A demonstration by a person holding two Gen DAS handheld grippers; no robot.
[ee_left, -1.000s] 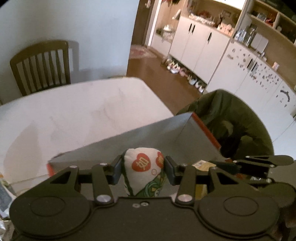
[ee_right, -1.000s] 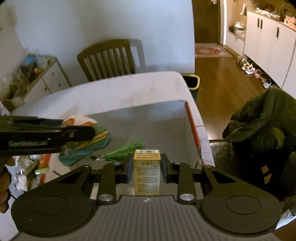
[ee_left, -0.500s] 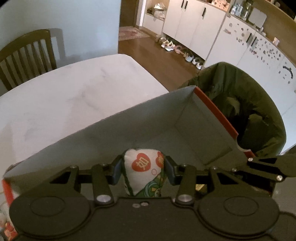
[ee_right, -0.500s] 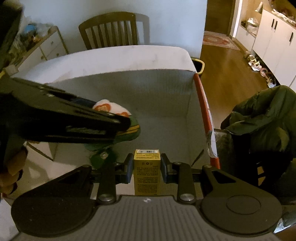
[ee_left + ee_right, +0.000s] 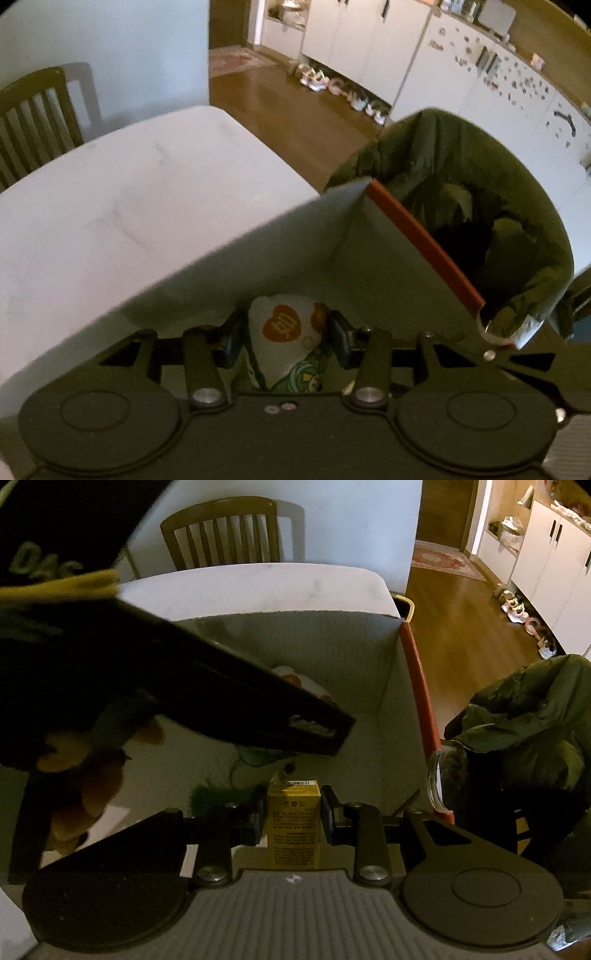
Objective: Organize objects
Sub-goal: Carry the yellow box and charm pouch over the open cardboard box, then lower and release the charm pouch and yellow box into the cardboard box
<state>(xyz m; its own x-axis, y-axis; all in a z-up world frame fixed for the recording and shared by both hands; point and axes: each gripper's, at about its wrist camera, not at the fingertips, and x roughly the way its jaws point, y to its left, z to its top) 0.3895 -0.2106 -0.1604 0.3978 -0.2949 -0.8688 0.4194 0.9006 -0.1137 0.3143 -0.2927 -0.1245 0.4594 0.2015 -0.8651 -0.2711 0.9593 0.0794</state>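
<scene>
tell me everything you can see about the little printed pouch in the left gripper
The printed fabric pouch is small, soft and plump, white cloth with orange heart motifs bearing a character and a green cartoon print lower down. It stands roughly upright, pinched on both sides by the left gripper. It hangs inside the grey cardboard box; whether it touches the floor is hidden.

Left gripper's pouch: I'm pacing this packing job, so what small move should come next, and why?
Probably lower it a little further and let go. The left gripper is shut on the printed pouch inside the grey box, and the right gripper holds its yellow carton just beside it.
</scene>
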